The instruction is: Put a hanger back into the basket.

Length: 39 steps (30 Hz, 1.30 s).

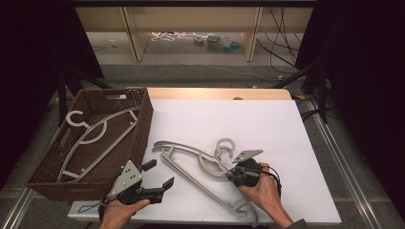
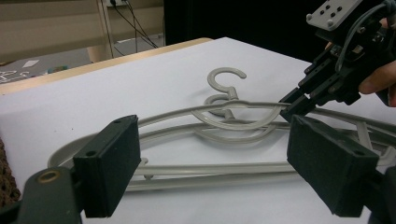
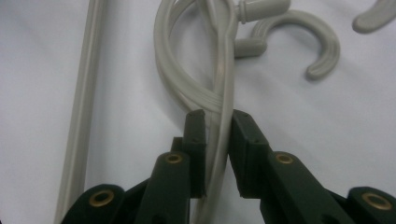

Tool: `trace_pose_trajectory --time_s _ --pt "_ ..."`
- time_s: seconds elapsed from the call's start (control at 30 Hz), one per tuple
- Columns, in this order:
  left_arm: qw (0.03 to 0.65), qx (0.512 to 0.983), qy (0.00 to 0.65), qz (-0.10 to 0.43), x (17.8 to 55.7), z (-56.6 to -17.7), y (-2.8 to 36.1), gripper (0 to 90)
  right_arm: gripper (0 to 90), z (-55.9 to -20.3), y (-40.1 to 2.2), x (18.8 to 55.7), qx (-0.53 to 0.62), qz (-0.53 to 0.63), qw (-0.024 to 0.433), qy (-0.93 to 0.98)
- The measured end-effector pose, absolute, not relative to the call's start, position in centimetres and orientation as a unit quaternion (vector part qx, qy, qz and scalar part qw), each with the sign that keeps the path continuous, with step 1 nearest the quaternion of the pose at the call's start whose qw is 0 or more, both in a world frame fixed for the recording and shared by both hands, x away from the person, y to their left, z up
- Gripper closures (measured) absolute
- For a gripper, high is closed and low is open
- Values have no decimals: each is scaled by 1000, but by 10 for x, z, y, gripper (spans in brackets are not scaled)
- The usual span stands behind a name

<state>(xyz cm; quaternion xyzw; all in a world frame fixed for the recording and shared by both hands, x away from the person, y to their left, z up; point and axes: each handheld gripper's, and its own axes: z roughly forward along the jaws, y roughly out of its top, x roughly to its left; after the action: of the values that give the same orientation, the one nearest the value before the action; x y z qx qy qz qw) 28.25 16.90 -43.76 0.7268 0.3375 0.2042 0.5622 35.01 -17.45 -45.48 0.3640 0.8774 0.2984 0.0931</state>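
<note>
Lower right of the high view, the right hand-held gripper (image 1: 235, 172) points up-left, clamped on the grey plastic coat hangers (image 1: 200, 164) lying mid-frame on the white tabletop (image 1: 267, 124). Lower left, the left hand-held gripper (image 1: 159, 173) hovers open, aimed right.

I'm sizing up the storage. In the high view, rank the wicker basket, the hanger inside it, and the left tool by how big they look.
1. Wicker basket, clearly largest.
2. Hanger inside it, spanning most of the basket floor.
3. Left tool, smallest, though it sits nearer the camera, which makes it look bigger than it is.
</note>
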Motion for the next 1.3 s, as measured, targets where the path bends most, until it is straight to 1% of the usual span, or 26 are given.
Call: trace_pose_trajectory --time_s 0.03,0.07,0.1,0.13,0.17,0.23,0.27,0.4,0.43,0.47,0.5,0.63,0.73,0.8,0.87,0.93,1.07,1.13,1.2,1.23,1.3 --pt "560 731 330 209 283 -437 170 173 794 -455 -175 351 359 306 93 877" --pt "562 727 338 204 282 -438 169 173 800 -453 -176 351 366 308 87 874" --pt "562 727 336 207 283 -437 169 173 804 -453 -176 352 358 312 97 875" --pt "562 726 338 205 282 -437 169 173 809 -452 -176 350 369 316 96 869" --pt "562 727 337 205 282 -437 169 174 812 -454 -177 351 363 327 108 866" --pt "560 731 329 210 283 -437 170 174 816 -452 -177 351 367 333 107 862" --pt "560 732 327 210 283 -437 170 174 817 -450 -177 349 374 327 96 863" --pt "559 732 327 211 283 -437 170 174 820 -444 -178 349 361 349 128 855" --pt "559 732 328 211 283 -437 170 174 820 -440 -179 348 360 349 126 856" --pt "559 730 330 211 283 -437 170 174 820 -439 -179 349 355 360 135 852" --pt "560 730 330 212 283 -437 170 174 820 -435 -181 349 352 355 124 857" --pt "558 730 330 216 283 -436 170 174 821 -434 -181 349 323 363 136 863" --pt "559 730 328 218 283 -436 170 174 821 -430 -182 345 300 351 125 878" --pt "558 731 327 219 283 -436 171 176 821 -429 -183 343 289 355 134 879" --pt "562 727 331 215 284 -435 170 178 821 -426 -186 341 274 350 125 887" --pt "561 728 329 217 286 -435 167 180 821 -423 -188 337 270 361 127 884" --pt "567 730 324 200 289 -434 161 180 821 -419 -192 331 252 362 129 888" --pt "560 736 325 198 290 -432 157 180 821 -418 -193 328 240 361 131 892" --pt "554 740 317 210 293 -428 152 186 821 -417 -193 326 233 361 132 893" --pt "552 745 308 213 296 -426 149 190 821 -416 -194 325 233 359 122 896" --pt "547 752 303 211 299 -423 142 197 821 -415 -193 324 222 361 120 898"
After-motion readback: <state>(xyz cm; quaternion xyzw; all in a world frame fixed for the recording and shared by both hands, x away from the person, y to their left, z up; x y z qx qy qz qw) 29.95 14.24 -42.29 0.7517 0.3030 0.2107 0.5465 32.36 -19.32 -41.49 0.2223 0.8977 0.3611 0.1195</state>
